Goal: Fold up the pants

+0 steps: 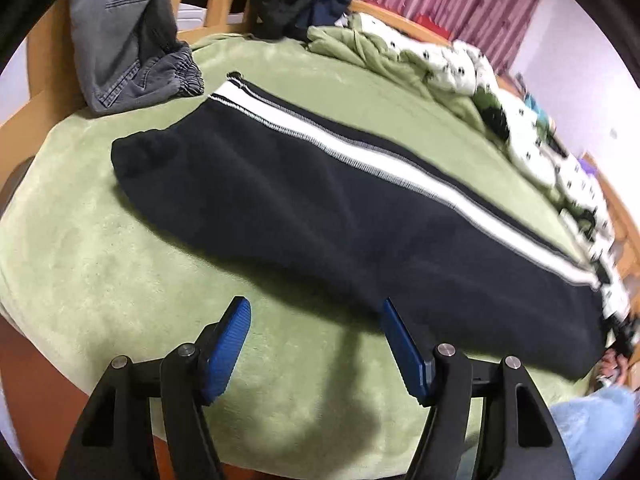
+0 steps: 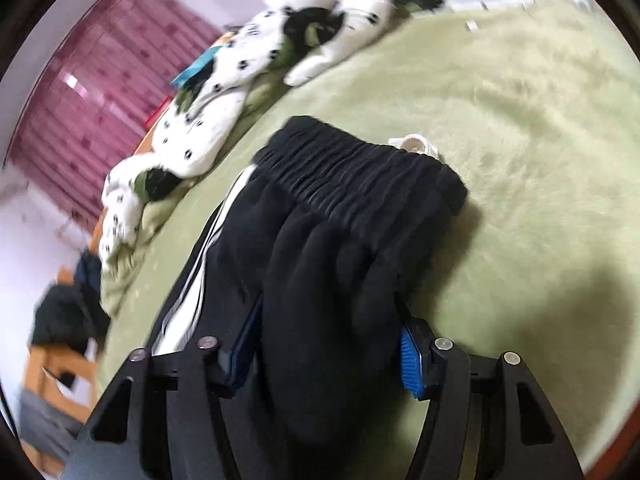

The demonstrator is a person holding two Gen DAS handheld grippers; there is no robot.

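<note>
Left tool (image 1: 316, 312) spread wide, holding nothing, just off the black track pants' (image 1: 320, 200) near edge, bare green blanket (image 1: 100, 260) below. Right tool (image 2: 328, 320) straddles bunched pant fabric; its grip is hidden.

The light is soft and bright. Dark shadows fall on the fuzzy green blanket (image 1: 100, 264) under the black pants with a white stripe (image 1: 320, 208). Both pictures bend round at the edges, with black corners. The right wrist view is blurry, most of all the white spotted quilt (image 2: 200, 140).
</note>
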